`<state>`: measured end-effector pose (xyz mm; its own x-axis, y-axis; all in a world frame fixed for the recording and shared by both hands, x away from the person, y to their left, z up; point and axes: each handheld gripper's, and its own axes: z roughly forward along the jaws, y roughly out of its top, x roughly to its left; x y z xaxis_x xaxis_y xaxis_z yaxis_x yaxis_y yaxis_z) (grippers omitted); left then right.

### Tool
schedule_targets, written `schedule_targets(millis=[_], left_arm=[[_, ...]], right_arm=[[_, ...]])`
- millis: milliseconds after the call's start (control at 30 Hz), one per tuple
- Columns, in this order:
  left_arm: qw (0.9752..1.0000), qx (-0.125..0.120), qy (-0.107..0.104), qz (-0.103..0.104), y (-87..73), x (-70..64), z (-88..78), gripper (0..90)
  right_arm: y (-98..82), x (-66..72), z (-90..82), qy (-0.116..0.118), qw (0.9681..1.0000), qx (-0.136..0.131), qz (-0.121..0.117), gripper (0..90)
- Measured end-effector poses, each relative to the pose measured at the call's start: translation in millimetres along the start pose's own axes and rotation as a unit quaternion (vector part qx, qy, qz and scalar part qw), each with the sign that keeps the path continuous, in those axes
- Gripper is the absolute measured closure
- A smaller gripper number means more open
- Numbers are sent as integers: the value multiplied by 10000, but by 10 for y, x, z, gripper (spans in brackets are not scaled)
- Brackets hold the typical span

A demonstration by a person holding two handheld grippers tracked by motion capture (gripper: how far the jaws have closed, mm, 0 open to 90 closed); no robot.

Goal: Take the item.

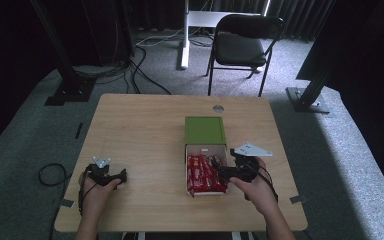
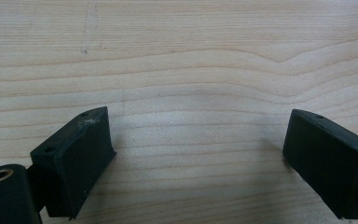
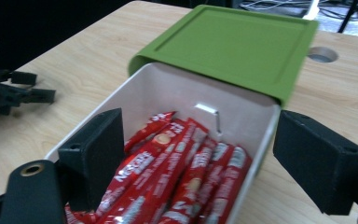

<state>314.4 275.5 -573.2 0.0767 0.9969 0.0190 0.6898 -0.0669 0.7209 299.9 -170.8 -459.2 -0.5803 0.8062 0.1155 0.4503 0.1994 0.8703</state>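
**Right gripper nearest the packets**

Red packets [image 3: 182, 172] lying in open white box [image 1: 206, 148], long axes running along box toward green lid [image 1: 205, 130]. Right gripper [image 3: 196, 158] poised directly over them, jaws spread wide. Left gripper [image 1: 107, 175] well apart on bare table [image 1: 145, 120], jaws likewise spread, holding nothing.

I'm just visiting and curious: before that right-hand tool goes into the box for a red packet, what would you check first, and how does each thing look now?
1. Green lid slid back off the white box: ok.
2. Red packets exposed and reachable: ok.
3. Right gripper open, jaws straddling the box: ok.
4. Left gripper open, over bare table, away from the box: ok.
5. Which single packet can be pinched: cannot tell, they overlap.
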Motion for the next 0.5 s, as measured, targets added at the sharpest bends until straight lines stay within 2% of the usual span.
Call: schedule_targets(millis=[267, 500], left_arm=[[10000, -3, 0, -1, 0, 0, 0, 90], [10000, -2, -1, 0, 0, 0, 0, 90]], right_arm=[[-83, 141, 66, 243, 9997, 87, 23, 162], [-164, 239, 91, 327, 9993, 177, -49, 176]])
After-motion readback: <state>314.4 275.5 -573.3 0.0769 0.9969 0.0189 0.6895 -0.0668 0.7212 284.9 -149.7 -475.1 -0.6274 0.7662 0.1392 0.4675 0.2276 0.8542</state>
